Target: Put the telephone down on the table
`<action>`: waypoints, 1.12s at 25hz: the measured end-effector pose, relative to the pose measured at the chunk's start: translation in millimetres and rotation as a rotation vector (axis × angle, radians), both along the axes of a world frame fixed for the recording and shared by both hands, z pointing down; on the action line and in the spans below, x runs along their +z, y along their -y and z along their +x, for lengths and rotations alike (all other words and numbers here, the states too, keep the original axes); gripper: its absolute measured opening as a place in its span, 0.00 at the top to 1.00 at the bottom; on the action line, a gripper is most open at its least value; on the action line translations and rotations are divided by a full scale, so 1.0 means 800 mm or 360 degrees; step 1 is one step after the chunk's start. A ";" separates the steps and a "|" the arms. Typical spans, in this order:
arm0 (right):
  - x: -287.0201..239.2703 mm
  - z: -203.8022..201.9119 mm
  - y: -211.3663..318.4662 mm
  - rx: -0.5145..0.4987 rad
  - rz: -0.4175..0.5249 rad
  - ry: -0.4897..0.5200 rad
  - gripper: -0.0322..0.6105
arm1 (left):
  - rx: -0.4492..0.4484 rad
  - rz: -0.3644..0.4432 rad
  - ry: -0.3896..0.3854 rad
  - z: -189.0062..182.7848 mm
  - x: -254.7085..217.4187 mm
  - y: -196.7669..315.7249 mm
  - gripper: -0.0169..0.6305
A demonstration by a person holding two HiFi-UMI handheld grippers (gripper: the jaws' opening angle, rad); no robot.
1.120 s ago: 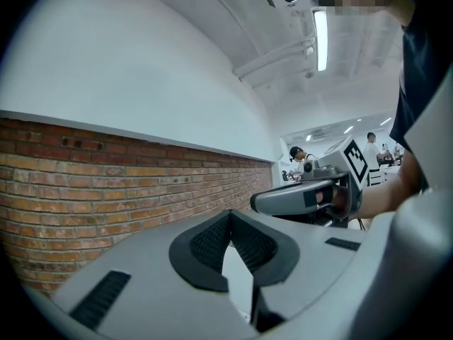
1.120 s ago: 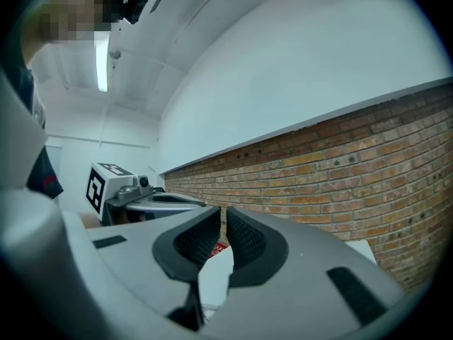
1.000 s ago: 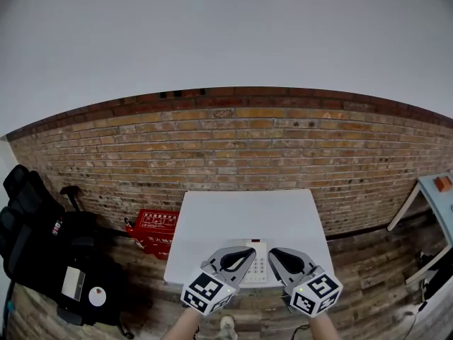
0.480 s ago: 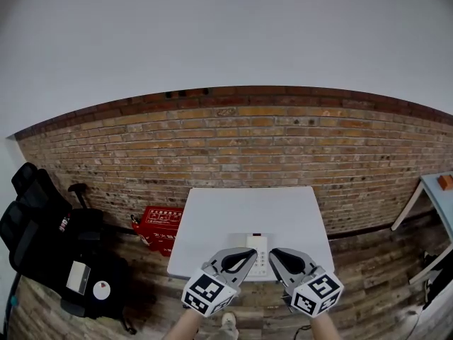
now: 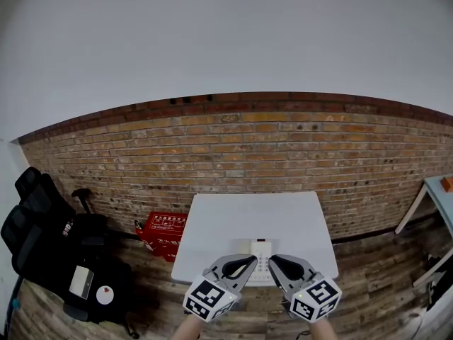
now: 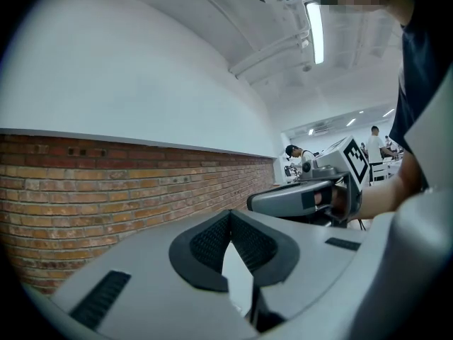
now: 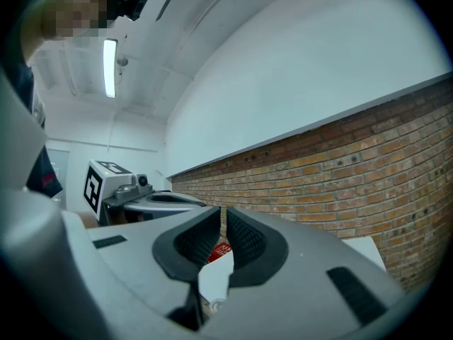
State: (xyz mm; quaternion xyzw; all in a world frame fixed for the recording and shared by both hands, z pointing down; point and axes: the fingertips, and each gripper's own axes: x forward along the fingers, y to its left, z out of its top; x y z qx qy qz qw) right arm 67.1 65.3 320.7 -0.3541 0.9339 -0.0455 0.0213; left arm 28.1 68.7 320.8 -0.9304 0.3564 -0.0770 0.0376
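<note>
A white telephone with a keypad lies flat on the white table, close to its front edge. My left gripper hovers just left of the telephone, jaws shut and empty. My right gripper hovers just right of it, its jaws almost touching with nothing between them. In the left gripper view the shut tips point at the brick wall, with the right gripper beside them. The right gripper view shows its own tips and the left gripper. The grippers hide the telephone's front part.
A brick wall runs behind the table. A red crate stands on the wooden floor left of the table, and a black chair with bags further left. Another table's corner shows at the right edge.
The head view has shifted a little, so the table and both grippers sit slightly lower in the frame. The grippers keep their places beside the telephone, which has not moved.
</note>
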 end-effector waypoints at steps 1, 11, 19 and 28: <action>-0.001 -0.002 0.001 0.0002 -0.0001 0.0001 0.89 | 0.0000 -0.0004 0.0001 -0.002 0.000 0.002 0.96; -0.013 -0.028 0.000 0.0040 0.0060 0.0017 0.93 | 0.0041 -0.0030 0.0004 -0.027 0.002 0.011 0.96; -0.011 -0.044 -0.002 0.0061 0.0049 0.0005 0.93 | 0.0060 -0.0042 -0.0005 -0.040 0.006 0.009 0.96; -0.009 -0.055 -0.001 0.0070 0.0042 -0.0002 0.93 | 0.0059 -0.0041 -0.0016 -0.052 0.006 0.009 0.96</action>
